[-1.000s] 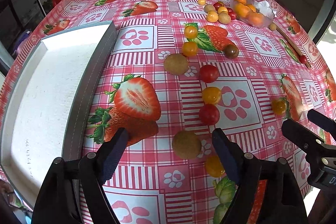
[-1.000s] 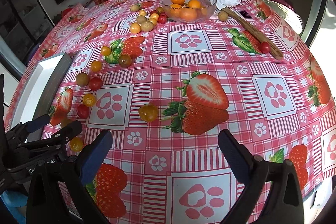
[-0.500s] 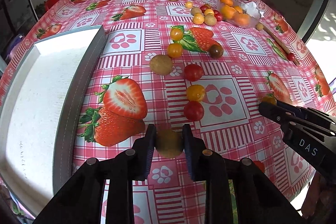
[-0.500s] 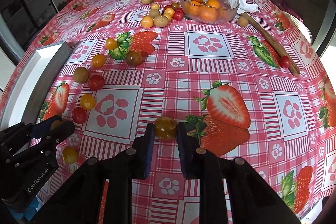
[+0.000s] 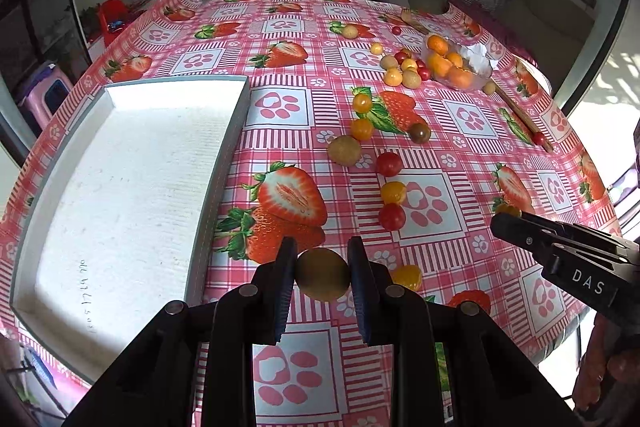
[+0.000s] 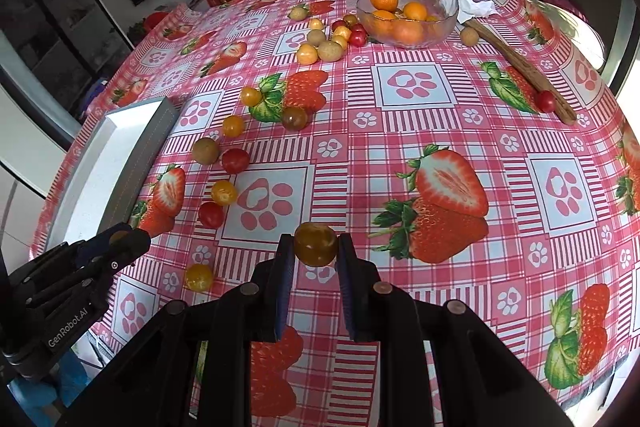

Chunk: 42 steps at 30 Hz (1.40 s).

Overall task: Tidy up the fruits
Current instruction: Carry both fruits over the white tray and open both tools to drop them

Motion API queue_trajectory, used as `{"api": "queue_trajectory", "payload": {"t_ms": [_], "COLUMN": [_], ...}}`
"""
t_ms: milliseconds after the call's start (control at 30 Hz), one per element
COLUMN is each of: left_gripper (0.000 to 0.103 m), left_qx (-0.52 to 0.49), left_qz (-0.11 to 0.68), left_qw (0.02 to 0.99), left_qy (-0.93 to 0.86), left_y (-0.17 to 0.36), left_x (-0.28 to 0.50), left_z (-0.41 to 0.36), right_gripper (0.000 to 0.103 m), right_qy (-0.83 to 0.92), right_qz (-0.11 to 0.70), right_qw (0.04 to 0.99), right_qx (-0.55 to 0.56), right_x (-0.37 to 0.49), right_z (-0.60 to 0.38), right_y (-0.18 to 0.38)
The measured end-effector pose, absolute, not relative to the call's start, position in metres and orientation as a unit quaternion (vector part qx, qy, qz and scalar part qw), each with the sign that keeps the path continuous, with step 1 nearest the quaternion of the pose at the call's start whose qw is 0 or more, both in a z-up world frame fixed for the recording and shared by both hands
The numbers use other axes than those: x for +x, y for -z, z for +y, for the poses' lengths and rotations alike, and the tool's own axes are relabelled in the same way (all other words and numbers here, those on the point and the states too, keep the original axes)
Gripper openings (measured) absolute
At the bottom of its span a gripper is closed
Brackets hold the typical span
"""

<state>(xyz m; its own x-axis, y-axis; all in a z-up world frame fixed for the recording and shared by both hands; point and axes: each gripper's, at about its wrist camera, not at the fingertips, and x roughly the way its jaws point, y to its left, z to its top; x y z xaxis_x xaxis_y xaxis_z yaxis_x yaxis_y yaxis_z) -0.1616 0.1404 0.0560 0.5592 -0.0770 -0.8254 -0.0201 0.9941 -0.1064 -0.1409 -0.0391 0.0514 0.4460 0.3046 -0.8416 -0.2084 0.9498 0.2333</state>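
The tray (image 5: 120, 195) lies left of the scattered fruits (image 5: 392, 191) on the table (image 5: 460, 115).

Black gripper (image 5: 322, 265) arms, blue-padded fingers (image 5: 285, 279)

Tablecloth (image 5: 460, 115) pink-white check, strawberry and paw prints; tray (image 5: 120, 187) white, grey rim.

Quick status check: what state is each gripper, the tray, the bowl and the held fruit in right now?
Left gripper: shut on brown fruit.
Right gripper: shut on amber tomato.
Tray: no fruit inside.
Bowl: upright, holding oranges.
Loose fruit: scattered on the tablecloth.
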Motion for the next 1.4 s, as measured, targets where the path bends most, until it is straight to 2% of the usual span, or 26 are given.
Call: {"api": "queue_trajectory", "payload": {"t_ms": [400,767,1033,1333,1367,1400], "left_gripper": [0.028,0.028,0.028,0.028,0.04,0.073], "left_qx": [-0.071,-0.08,-0.069,-0.042,-0.041,-0.04], "left_qz": [0.454,0.459,0.468,0.472,0.471,0.47], "left_qw": [0.886,0.875,0.87,0.87,0.87,0.87], "left_qy": [-0.057,-0.13,-0.139,-0.138,-0.14,-0.143], "left_y": [-0.056,-0.035,-0.022,-0.018,-0.018,-0.019], "left_x": [-0.186,-0.197,-0.194,-0.189,-0.189,-0.19], "left_z": [0.23,0.313,0.328,0.324,0.324,0.325], "right_gripper": [0.024,0.024,0.023,0.025,0.028,0.034], "right_qy": [-0.223,-0.293,-0.312,-0.3,-0.303,-0.308], "right_qz": [0.498,0.511,0.538,0.556,0.557,0.559], "right_qw": [0.838,0.808,0.779,0.768,0.766,0.764], "right_qx": [0.014,-0.029,-0.073,-0.106,-0.103,-0.097], "right_x": [-0.15,-0.152,-0.143,-0.133,-0.132,-0.13], "right_z": [0.051,0.166,0.235,0.256,0.257,0.257], "right_y": [-0.076,-0.069,-0.045,-0.028,-0.029,-0.029]}}
